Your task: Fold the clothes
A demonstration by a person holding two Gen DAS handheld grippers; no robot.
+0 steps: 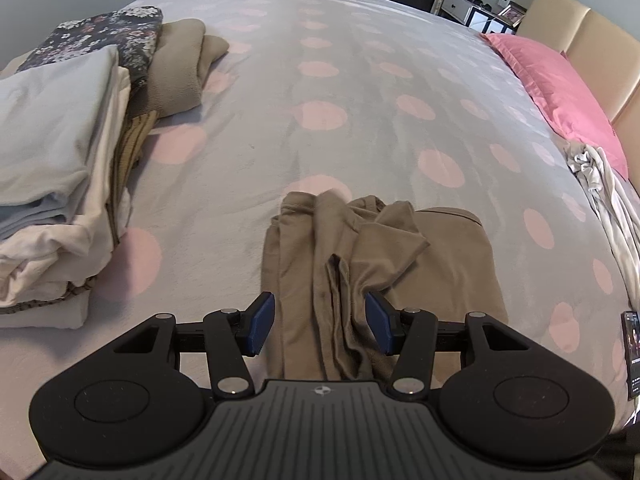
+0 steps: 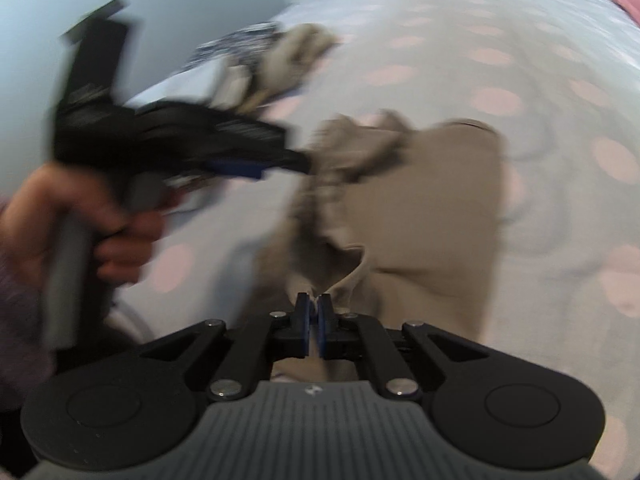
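A tan garment (image 1: 360, 264) lies partly folded on the spotted bedcover, its middle bunched into creases. My left gripper (image 1: 320, 324) is open, its blue pads (image 1: 262, 320) on either side of the bunched near part, just above it. In the blurred right wrist view the same garment (image 2: 424, 208) lies ahead. My right gripper (image 2: 314, 312) is shut on the garment's near edge. The left gripper (image 2: 256, 168) shows there at the left, held by a hand, at the garment's far left edge.
A stack of folded clothes (image 1: 60, 168) sits at the left of the bed, with a floral piece (image 1: 104, 40) and a tan fleece (image 1: 180, 64) behind. A pink pillow (image 1: 560, 92) and a crumpled pale garment (image 1: 604, 196) lie at the right. A phone (image 1: 632, 352) lies near the right edge.
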